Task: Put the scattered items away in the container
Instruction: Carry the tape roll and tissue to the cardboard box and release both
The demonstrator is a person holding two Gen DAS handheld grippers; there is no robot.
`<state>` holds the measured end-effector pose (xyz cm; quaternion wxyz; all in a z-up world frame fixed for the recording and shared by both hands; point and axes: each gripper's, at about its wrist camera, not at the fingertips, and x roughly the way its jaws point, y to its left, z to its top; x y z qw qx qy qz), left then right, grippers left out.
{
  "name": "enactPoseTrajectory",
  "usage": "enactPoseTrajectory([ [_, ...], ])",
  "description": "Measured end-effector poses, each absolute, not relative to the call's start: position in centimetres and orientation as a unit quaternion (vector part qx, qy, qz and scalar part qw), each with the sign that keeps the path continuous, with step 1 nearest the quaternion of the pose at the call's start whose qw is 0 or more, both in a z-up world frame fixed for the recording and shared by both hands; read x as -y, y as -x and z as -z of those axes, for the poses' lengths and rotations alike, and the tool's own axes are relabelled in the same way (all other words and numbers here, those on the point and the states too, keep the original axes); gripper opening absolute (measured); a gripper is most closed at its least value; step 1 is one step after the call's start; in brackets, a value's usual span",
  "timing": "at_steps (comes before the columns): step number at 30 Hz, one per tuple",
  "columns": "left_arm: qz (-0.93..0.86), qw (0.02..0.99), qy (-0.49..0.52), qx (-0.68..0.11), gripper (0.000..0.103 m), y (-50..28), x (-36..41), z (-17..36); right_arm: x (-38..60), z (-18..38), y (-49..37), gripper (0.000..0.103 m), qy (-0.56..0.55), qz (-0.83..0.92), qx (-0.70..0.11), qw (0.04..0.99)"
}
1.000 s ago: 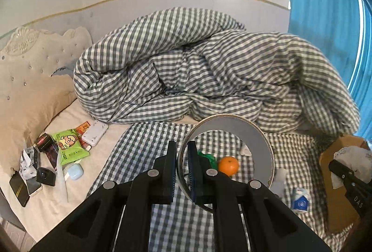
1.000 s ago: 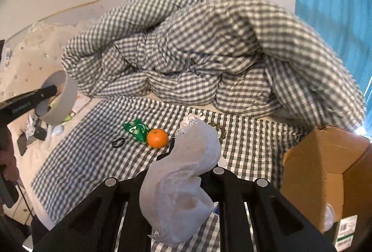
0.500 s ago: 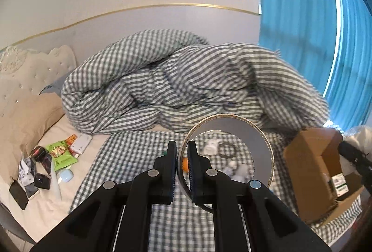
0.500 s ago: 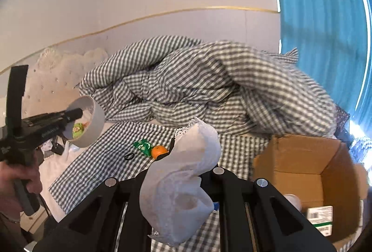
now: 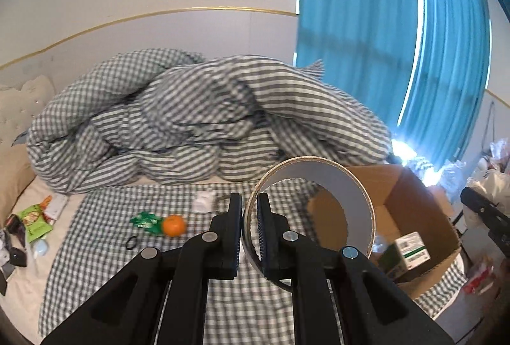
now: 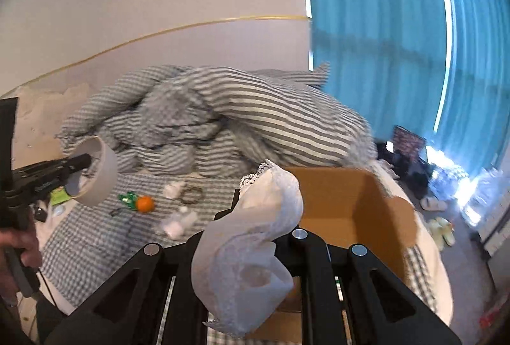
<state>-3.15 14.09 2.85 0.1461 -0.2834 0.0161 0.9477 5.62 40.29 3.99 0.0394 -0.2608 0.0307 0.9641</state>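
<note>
My left gripper (image 5: 249, 228) is shut on the wall of a wide tape roll (image 5: 322, 182), held above the checked sheet just left of the open cardboard box (image 5: 424, 208). From the right wrist view the same roll (image 6: 98, 176) hangs at the left on the left gripper (image 6: 83, 161). My right gripper is shut on a white lacy cloth (image 6: 255, 243), which hides its fingertips, in front of the box (image 6: 344, 201). An orange (image 5: 173, 225), a green wrapper (image 5: 145, 220), a black hair tie (image 5: 130, 243) and white bits (image 5: 202, 201) lie on the sheet.
A bunched checked duvet (image 5: 197, 118) fills the back of the bed. Several small items (image 5: 32, 224) lie at the bed's left edge by a cream pillow (image 5: 12, 166). Small cartons (image 5: 411, 249) sit inside the box. Blue curtains (image 5: 382, 58) hang on the right; slippers (image 6: 441, 232) lie on the floor.
Both grippers have swung right and risen a little, carrying the tape roll and the white cloth. The box has come from the right edge to near the middle of both views.
</note>
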Motion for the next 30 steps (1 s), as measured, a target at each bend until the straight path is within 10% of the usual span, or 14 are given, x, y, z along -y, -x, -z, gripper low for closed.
enactPoseTrajectory([
  [17,-0.938,0.170,0.299,-0.037,0.009,4.6,-20.7,-1.7,-46.8,0.8,-1.7,0.019,0.307,-0.948,-0.027,0.076],
  [21,-0.936,0.176,0.300,-0.045,0.009,4.7,-21.7,-1.5,-47.2,0.7,-2.0,0.097,0.278,-0.956,-0.032,0.090],
  [30,-0.932,0.195,0.301,-0.056,0.009,4.8,-24.4,-1.2,-48.9,-0.3,-3.7,0.099,0.247,-0.961,-0.039,0.120],
])
